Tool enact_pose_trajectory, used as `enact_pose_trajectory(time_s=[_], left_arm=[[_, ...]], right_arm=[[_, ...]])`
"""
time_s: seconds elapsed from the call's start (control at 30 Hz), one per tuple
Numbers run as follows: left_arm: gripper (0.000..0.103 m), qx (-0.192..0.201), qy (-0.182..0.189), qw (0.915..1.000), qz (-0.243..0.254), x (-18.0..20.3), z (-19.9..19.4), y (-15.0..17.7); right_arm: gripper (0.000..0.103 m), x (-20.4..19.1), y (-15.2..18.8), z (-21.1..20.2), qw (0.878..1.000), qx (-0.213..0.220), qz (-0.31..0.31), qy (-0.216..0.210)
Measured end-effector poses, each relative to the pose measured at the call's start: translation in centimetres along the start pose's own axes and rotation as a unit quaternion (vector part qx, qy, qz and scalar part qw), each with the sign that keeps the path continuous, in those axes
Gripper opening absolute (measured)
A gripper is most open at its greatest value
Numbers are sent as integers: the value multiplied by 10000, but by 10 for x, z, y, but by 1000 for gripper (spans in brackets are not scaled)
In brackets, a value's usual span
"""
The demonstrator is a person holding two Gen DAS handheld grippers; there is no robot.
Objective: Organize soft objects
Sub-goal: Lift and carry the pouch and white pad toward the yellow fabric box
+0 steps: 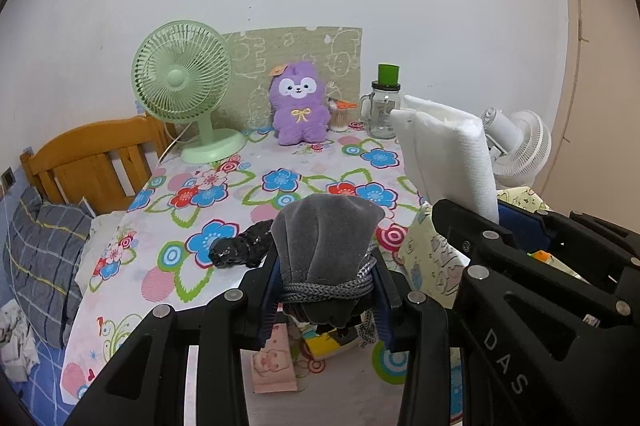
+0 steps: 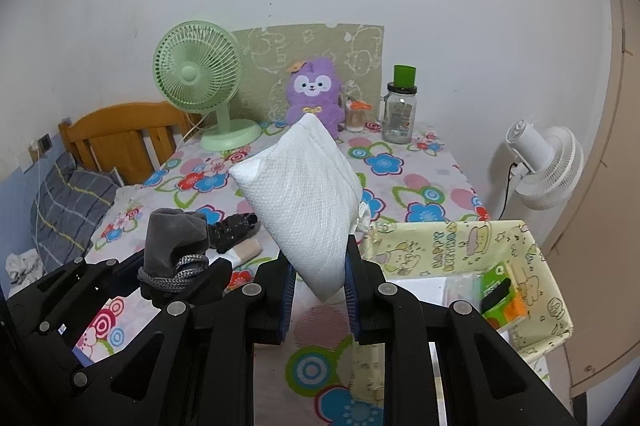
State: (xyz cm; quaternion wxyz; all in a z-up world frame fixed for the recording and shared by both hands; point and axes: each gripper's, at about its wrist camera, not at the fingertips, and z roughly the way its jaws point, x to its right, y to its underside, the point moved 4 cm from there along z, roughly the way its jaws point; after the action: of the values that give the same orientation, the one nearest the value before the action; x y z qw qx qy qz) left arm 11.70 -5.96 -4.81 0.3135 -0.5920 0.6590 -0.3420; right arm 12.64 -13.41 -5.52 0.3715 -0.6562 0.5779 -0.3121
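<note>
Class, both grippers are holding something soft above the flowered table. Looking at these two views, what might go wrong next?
1. The right gripper pinches only the bottom corner of the white packet; it may swing or slip out.
2. The grey pouch in the left gripper is held at its corded neck, so it could slide free.
3. The grippers are close together and may bump near the yellow basket.

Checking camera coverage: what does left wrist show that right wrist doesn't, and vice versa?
Left wrist only: the pink packet under the left gripper.
Right wrist only: inside of the yellow basket with its green-and-orange packet, plus a beige tube.
Both: the left gripper shut on the grey pouch, the right gripper shut on the white pack, purple plush, green fan, black item.
</note>
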Motion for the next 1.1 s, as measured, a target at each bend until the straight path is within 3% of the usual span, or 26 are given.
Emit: enact_pose_trajectory(time_s=[1.1], left_arm=[[40, -17, 684, 9957, 627, 113, 26, -13]], right_arm=[[25, 114, 10, -11, 9977, 25, 370, 565]])
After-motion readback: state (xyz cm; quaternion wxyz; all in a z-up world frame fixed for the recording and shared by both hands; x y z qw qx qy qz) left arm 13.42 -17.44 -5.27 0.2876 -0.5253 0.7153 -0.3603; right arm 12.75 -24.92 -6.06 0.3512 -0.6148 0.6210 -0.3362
